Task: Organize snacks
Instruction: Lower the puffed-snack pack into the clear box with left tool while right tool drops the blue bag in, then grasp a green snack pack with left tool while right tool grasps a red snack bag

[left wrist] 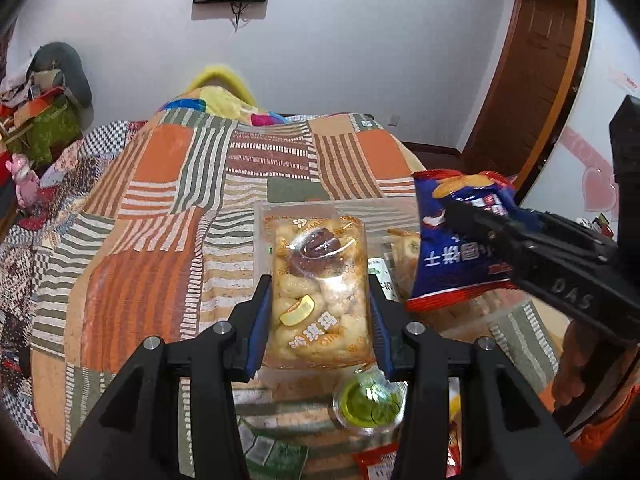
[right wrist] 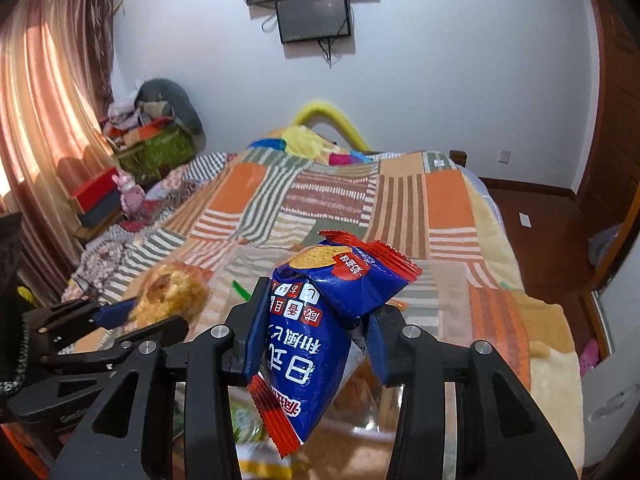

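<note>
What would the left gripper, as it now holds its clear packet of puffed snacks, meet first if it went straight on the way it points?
Probably the patchwork bedspread. The left gripper points forward and down, and past its clear snack packet nothing else seems to lie ahead, though depth is hard to judge.

Bed with orange-striped patchwork quilt; behind it white wall with black screen; pink curtains left of bed, wooden floor right.

Clear puff-snack pack and blue cracker bag, both held aloft.
</note>
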Motion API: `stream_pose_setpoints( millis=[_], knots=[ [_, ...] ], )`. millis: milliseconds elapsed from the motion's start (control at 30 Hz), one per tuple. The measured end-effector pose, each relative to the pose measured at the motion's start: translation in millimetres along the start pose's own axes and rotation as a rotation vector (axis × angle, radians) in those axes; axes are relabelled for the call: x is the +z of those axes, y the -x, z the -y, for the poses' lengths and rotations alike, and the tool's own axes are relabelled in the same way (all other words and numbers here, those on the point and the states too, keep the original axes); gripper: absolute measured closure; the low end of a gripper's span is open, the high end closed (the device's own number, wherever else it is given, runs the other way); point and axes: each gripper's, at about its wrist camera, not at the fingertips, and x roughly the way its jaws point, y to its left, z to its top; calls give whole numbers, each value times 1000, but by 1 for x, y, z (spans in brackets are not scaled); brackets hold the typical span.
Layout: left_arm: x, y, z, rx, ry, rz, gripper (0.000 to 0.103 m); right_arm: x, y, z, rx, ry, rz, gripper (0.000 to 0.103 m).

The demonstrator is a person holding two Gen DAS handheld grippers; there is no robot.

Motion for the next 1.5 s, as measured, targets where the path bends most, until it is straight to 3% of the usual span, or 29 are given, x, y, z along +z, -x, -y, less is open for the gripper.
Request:
stream_pose_setpoints(
  millis=[367,600,667,800,900,1167,1333,1500],
  knots=[
    [-1,-35,-6,-6,20,-52,59,0,-31,6,-13,2,-86,63],
    [-1,-36,-3,5,4,-50,59,2,-32,4,-27,30,-97,60],
    [0,-32,-2,12,-5,-41,58,4,-26,2,-26,37,-88,59],
    [1,-17,-2,9,-7,-26,58,7,-13,0,-40,48,-49,47],
    [-1,1,-2,7,-14,-7,58,7,0,-1,-23,37,-31,46],
    [-21,44,-12,15,-26,9,48,-8,40,-10,13,19,4,33],
    [-50,65,-20,32,-50,-18,44,-33,55,-15,14,-12,-13,27],
    [-85,75,-27,39,-68,-65,40,-64,55,-22,22,-59,-84,19]
  ],
)
